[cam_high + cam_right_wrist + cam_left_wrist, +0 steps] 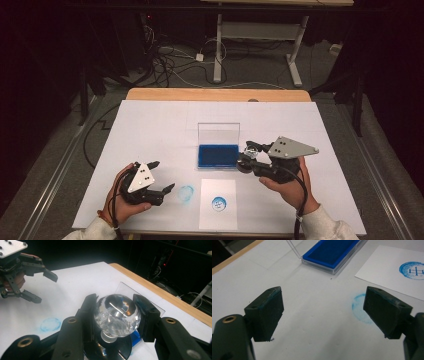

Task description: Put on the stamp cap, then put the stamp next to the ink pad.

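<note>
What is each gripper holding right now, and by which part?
Right gripper clamps the stamp by its faceted clear knob; left gripper is open, holding nothing.

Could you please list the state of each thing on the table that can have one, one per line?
Ink pad case: open, clear lid upright.
Stamp: held by its crystal knob, over the ink pad case's edge.
Paper sheet: flat, one blue print.
Table cover: faint blue smudge.
Left tool: open, empty.
Right tool: shut on stamp.
</note>
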Demonstrator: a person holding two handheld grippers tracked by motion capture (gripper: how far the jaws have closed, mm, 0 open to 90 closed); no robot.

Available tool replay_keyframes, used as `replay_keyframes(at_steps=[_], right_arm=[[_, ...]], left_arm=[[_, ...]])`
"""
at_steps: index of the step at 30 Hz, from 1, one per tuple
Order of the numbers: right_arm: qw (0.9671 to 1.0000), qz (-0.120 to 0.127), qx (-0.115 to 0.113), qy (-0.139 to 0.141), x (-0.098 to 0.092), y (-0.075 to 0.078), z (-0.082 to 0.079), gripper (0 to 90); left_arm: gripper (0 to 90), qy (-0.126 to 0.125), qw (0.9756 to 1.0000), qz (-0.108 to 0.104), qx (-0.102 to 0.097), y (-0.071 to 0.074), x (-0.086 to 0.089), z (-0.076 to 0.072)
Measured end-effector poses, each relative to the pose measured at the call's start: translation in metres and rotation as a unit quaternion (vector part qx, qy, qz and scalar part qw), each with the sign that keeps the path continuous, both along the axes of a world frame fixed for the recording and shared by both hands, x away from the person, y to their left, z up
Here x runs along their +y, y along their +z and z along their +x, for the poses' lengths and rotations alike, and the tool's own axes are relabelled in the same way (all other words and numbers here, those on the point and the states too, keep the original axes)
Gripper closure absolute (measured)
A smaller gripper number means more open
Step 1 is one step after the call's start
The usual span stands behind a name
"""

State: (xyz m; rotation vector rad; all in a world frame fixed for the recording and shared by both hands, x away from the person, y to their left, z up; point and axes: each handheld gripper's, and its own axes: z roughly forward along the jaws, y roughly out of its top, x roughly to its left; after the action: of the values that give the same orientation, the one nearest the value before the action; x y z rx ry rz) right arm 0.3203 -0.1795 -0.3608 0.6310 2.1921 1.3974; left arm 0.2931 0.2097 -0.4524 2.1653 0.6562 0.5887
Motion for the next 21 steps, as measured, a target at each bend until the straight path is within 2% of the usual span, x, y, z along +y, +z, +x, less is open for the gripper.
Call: replay_keyframes(at_steps=[6,9,12,15,21], right_arm=[[0.9999,-0.004,0.003,-0.01,-0.004,-0.001,0.003,56.8],[0.9999,-0.007,0.004,-0.014,-0.005,-0.002,0.005,56.8],[0.9998,-0.01,0.007,-0.019,-0.006,-0.003,0.006,56.8],[0.9996,-0.013,0.012,-0.021,-0.006,-0.004,0.009,56.8],[0.9993,-0.023,0.016,-0.025,-0.002,-0.005,0.02,56.8]], left_arm=[[16.4,0.001,0.9999,0.004,0.014,-0.004,0.009,-0.003],[16.4,0.013,0.9996,0.004,0.023,-0.007,0.012,-0.005],[16.4,0.016,0.9996,0.001,0.023,-0.007,0.015,-0.007],[16.4,0.021,0.9994,0.011,0.025,-0.009,0.018,-0.008],[16.4,0.035,0.9991,0.0,0.025,-0.008,0.023,-0.011]])
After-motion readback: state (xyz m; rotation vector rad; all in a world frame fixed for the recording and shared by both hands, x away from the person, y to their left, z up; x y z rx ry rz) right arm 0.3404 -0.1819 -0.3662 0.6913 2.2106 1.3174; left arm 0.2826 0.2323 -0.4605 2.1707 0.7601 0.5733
